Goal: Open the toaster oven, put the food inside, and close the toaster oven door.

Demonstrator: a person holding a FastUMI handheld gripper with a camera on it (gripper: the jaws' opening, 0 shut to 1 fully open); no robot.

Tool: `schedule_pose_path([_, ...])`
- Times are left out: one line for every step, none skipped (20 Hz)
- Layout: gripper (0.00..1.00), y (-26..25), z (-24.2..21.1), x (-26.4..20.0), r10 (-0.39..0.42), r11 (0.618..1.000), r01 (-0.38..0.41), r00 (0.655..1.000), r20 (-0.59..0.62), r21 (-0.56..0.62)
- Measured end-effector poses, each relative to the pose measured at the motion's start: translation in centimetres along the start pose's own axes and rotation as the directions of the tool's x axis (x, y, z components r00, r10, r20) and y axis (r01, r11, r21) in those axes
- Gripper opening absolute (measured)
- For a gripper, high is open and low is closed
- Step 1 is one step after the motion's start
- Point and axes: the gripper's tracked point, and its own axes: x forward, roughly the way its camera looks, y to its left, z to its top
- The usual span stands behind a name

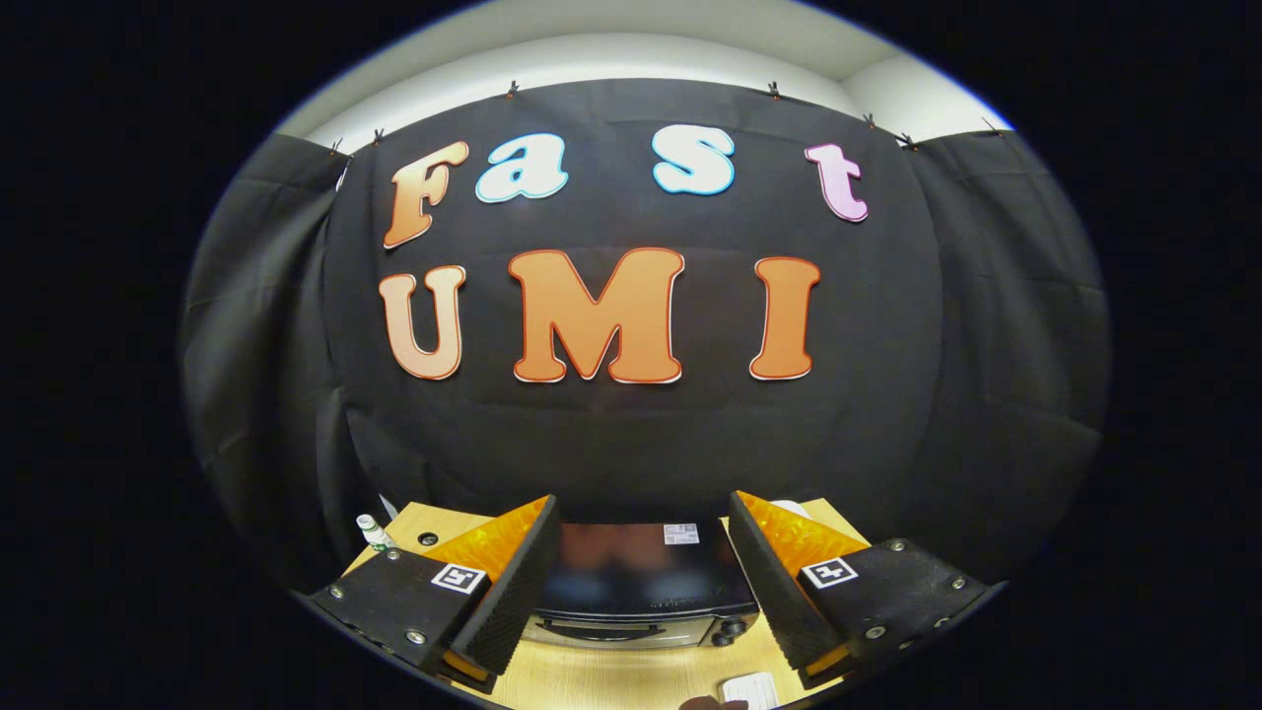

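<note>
**Gripper Held Above the Closed-Looking Toaster Oven**

Tongs [641,592] are held wide apart, with nothing between the two fingers; no contact with any object is made. Between and below the fingers, a dark, box-shaped toaster oven with a glossy black top and a silver front panel [641,582] is seen on the light wooden tabletop [611,680]. Its long axis is laid crosswise to the fingers, so that the front panel is turned toward the gripper. A dark horizontal handle [599,625] is visible on the front face, and a round black knob [732,629] is placed at its right end. The door is judged to be shut, though the steep viewing angle leaves this uncertain.

A small white flat object [751,688] is seen on the table nearer than the oven, just beside the right finger; whether it is the food cannot be told. A white bottle with a green band [373,532] is stood beyond the left finger.

A shut door fits equally a stage ahead of loading and one after closing. The handle is located slightly left of the gap's centre and lower than the fingertips.
</note>
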Motion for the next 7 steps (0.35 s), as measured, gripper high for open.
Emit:
schedule_pose_path([1.00, 0.16, 0.12, -0.08, 0.007, 1.000, -0.007, 1.000, 0.006, 0.005])
schedule_pose_path([1.00, 0.19, 0.23, -0.15, 0.011, 1.000, -0.011, 1.000, 0.009, 0.007])
schedule_pose_path([1.00, 0.12, 0.08, -0.20, 0.012, 1.000, -0.012, 1.000, 0.009, 0.002])
schedule_pose_path([1.00, -0.02, -0.05, -0.11, 0.008, 1.000, -0.008, 1.000, 0.010, -0.004])
schedule_pose_path([1.00, -0.14, -0.12, 0.01, 0.005, 1.000, -0.005, 1.000, 0.007, -0.009])
schedule_pose_path([1.00, -0.10, -0.27, 0.00, 0.006, 1.000, -0.006, 1.000, 0.003, -0.010])
schedule_pose_path([1.00, -0.04, -0.36, 0.02, 0.008, 1.000, -0.008, 1.000, 0.001, -0.008])
